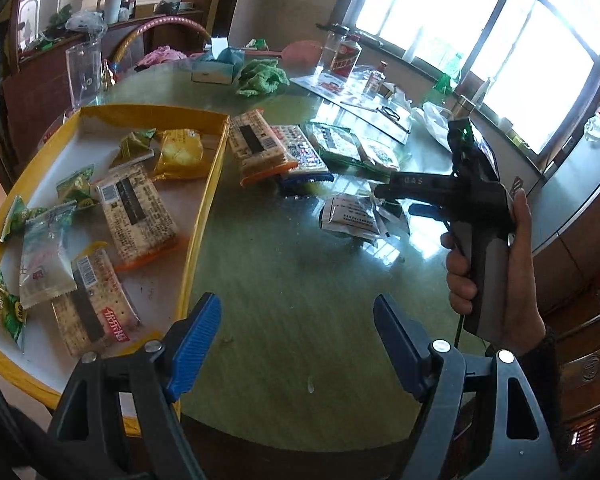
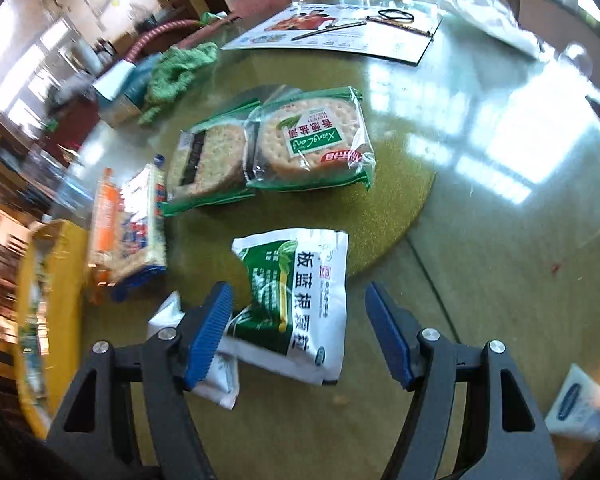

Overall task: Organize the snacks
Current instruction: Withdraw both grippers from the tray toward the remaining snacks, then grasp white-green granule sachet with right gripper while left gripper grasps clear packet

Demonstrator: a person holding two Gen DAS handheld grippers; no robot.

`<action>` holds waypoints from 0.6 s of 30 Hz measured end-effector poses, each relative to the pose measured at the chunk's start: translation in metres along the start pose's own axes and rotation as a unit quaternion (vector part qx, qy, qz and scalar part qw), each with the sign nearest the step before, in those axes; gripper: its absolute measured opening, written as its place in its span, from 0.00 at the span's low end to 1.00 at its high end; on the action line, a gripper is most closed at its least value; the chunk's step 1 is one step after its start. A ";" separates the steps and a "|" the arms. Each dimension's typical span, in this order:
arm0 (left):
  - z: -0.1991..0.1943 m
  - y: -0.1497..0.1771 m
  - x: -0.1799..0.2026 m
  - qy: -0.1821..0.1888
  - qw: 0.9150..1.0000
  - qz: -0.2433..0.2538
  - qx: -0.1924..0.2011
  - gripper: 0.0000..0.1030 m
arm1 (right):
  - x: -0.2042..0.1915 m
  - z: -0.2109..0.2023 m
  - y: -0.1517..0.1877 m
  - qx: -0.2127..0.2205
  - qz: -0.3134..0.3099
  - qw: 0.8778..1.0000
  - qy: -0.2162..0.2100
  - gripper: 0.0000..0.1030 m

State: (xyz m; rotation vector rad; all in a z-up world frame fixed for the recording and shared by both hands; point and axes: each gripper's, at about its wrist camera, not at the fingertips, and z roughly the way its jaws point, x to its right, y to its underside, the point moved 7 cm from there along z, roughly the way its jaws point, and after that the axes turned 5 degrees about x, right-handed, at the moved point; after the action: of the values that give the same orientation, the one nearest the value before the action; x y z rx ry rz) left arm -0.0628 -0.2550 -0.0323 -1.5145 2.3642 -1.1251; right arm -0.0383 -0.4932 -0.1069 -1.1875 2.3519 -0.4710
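Both grippers wide over the snack-strewn worktop

While the left gripper (image 1: 298,344) hangs wide and empty above the bare worktop (image 1: 300,272), a yellow tray (image 1: 208,200) of snack packets lies just to its left. Jaws wide, the right gripper (image 2: 300,328) hovers over a green-and-white packet (image 2: 296,300) lying partly between its fingers, not clamped. Two cracker packs (image 2: 268,144) lie farther ahead.

Round cracker packet (image 2: 312,140) with green label reading "XiangCong", upside down, Chinese characters on green-and-white snack pouch (image 2: 300,300), too distorted to read
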 end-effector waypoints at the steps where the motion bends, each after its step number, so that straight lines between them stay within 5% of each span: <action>1: 0.001 0.000 0.001 0.000 1.000 -0.001 -0.003 0.76 | -0.002 0.001 -0.001 0.000 -0.003 1.000 0.002 0.60; 3: 0.007 -0.001 0.005 0.008 1.000 0.000 -0.011 0.76 | -0.004 0.001 0.000 -0.001 -0.016 1.000 0.015 0.46; 11: 0.046 -0.017 0.037 0.032 0.998 0.023 -0.045 0.76 | 0.032 -0.033 0.037 0.008 -0.008 1.000 0.028 0.40; 15: 0.083 -0.039 0.059 0.007 0.994 0.096 -0.055 0.76 | 0.065 -0.058 0.061 0.020 0.013 0.999 0.036 0.40; 18: 0.112 -0.056 0.079 -0.023 0.975 0.214 -0.051 0.76 | 0.083 -0.068 0.070 0.028 0.037 0.999 0.017 0.40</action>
State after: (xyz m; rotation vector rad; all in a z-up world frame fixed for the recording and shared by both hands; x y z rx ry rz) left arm -0.0083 -0.3909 -0.0549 -0.9645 2.5737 -0.8670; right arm -0.1646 -0.5147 -0.1048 -1.0713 2.3865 -0.5327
